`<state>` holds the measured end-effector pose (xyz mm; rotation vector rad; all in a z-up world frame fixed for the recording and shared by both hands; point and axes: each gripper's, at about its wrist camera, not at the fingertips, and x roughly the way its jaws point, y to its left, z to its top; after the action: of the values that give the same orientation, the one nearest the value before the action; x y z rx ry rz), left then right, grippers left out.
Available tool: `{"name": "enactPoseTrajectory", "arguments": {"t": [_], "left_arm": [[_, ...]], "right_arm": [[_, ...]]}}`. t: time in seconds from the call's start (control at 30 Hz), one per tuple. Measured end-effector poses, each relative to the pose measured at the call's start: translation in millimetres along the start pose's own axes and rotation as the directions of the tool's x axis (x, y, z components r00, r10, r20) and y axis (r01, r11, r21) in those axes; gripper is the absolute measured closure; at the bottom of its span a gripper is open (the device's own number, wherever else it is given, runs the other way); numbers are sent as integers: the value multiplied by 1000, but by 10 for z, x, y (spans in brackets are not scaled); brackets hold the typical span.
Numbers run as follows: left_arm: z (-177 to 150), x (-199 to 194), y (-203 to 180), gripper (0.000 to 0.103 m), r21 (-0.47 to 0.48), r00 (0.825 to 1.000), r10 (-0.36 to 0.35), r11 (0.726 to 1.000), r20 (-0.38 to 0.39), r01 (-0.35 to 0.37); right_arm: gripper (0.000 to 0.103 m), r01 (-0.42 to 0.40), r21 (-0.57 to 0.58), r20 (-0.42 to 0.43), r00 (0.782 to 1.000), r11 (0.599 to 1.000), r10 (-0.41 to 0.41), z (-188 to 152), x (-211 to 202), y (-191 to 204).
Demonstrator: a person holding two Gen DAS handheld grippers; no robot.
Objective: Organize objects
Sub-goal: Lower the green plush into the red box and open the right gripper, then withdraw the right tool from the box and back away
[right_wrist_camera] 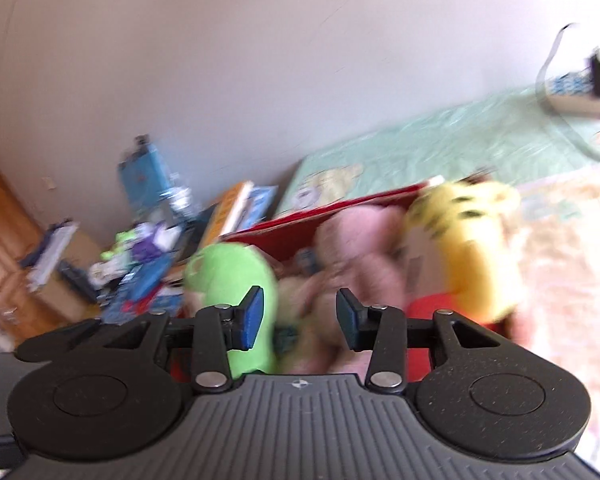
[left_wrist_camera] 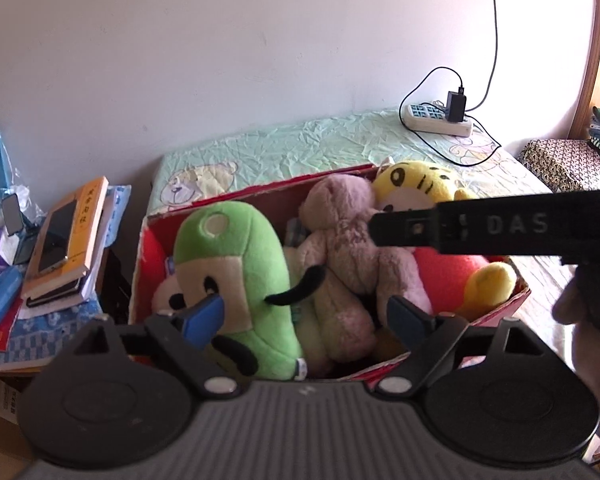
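A red cardboard box (left_wrist_camera: 496, 312) sits on the bed, packed with plush toys: a green one (left_wrist_camera: 236, 264), a pink bear (left_wrist_camera: 348, 248), and a yellow striped tiger (left_wrist_camera: 416, 188) in red. My left gripper (left_wrist_camera: 304, 320) is open and empty just above the box's near edge, its blue pads either side of the green and pink toys. The right gripper's body (left_wrist_camera: 500, 226) crosses the left wrist view over the tiger. In the blurred right wrist view my right gripper (right_wrist_camera: 300, 316) is open and empty above the box (right_wrist_camera: 300, 232), over the green toy (right_wrist_camera: 232, 276) and pink bear (right_wrist_camera: 356, 248).
A bedside table (left_wrist_camera: 40, 328) at the left holds stacked books with a phone (left_wrist_camera: 56, 236) on top and blue clutter. A power strip with a charger (left_wrist_camera: 440, 118) and black cable lies on the green sheet (left_wrist_camera: 300, 140) by the wall.
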<state>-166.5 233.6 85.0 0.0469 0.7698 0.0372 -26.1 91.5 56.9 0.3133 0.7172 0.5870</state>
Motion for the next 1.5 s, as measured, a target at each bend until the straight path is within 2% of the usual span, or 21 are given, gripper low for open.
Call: {"name": "enactPoseTrajectory", "arguments": {"t": [0.07,0.27,0.43,0.5,0.67,0.87,1.0,1.13,1.5], "left_arm": [[13,5,-56,13,2,1000,0,1000,-9,1],[42,41,-247,7,30,999,24,999,-25,-23],[54,54,-380,6,30,998,22,999,-52,-21],[54,47,-431,6,28,998,32,999,-58,-30],[70,10,-540,1,6,992,119,993,-32,-119],[142,13,-705,1,-17,982,182,983,-51,-183],[183,7,-911,1,-12,982,178,984,-70,-179],[228,21,-1131,1,-13,981,172,985,-85,-173],[323,122,-1855,1,23,987,115,993,-110,-113]], "right_arm": [[53,43,2,19,999,999,-43,-10,-86,-36],[52,155,10,51,987,988,-156,-90,-277,-148],[51,218,35,56,974,975,-220,-158,-411,-237],[50,232,39,51,971,972,-233,-170,-441,-266],[47,270,-6,52,962,963,-269,-179,-498,-287],[46,250,-23,51,967,968,-249,-127,-616,-400],[46,277,-41,43,961,960,-275,-108,-727,-537],[40,313,-36,43,949,949,-311,-98,-854,-721],[38,434,-13,19,901,901,-433,-80,-1212,-1290]]}}
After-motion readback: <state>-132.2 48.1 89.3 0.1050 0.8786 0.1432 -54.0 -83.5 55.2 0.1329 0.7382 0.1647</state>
